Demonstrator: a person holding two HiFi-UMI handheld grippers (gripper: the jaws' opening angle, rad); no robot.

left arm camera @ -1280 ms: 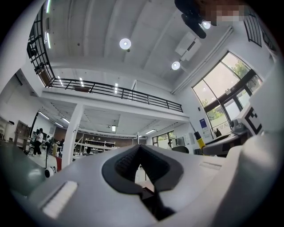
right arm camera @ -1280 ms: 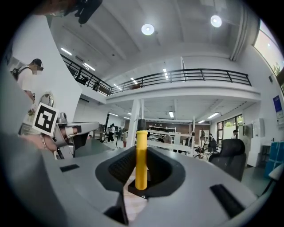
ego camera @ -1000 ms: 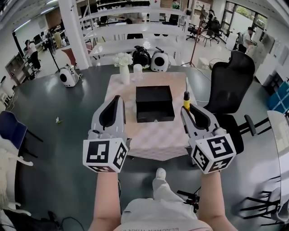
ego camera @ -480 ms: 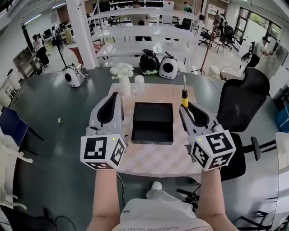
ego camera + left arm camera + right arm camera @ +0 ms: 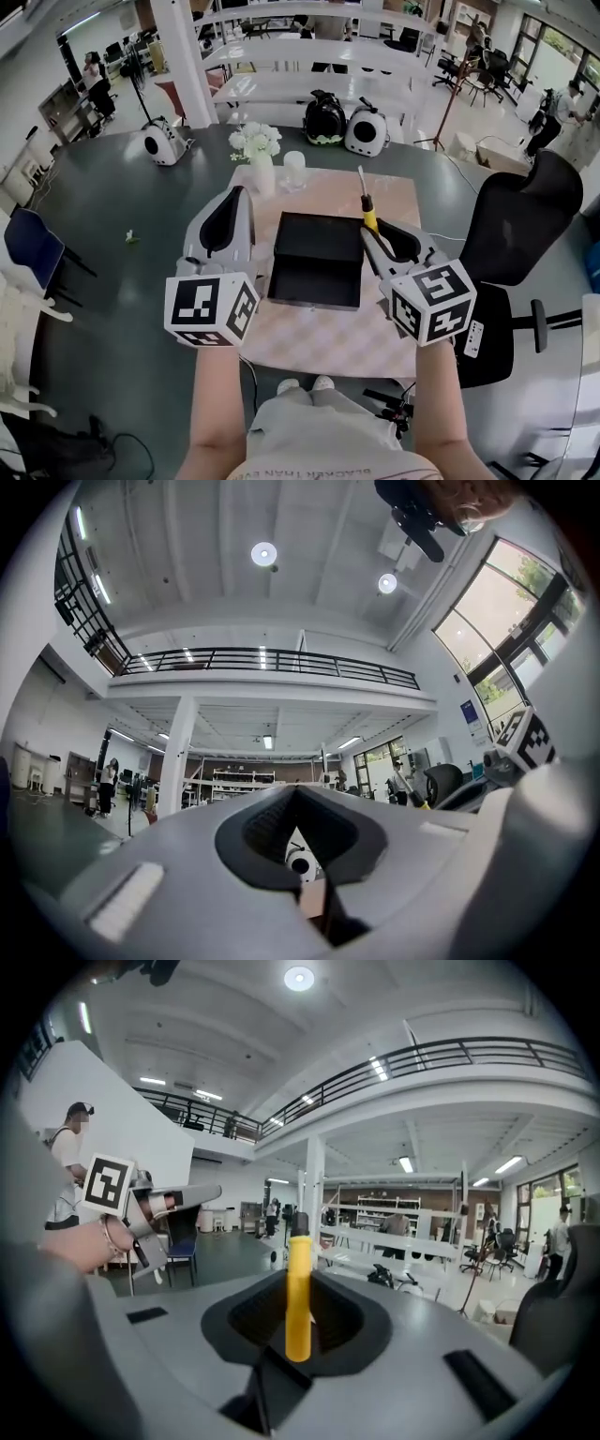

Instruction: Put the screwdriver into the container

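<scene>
Screwdriver upright, clamped in right gripper jaws; lower handle hidden between them, tip too thin to read. Left gripper jaws together, nothing held, just beside the left wall of container. Since half a second ago the right gripper shifted left: screwdriver now lines up with the container's right rim, was clear of it. Container open-topped on table, inside just dark
</scene>
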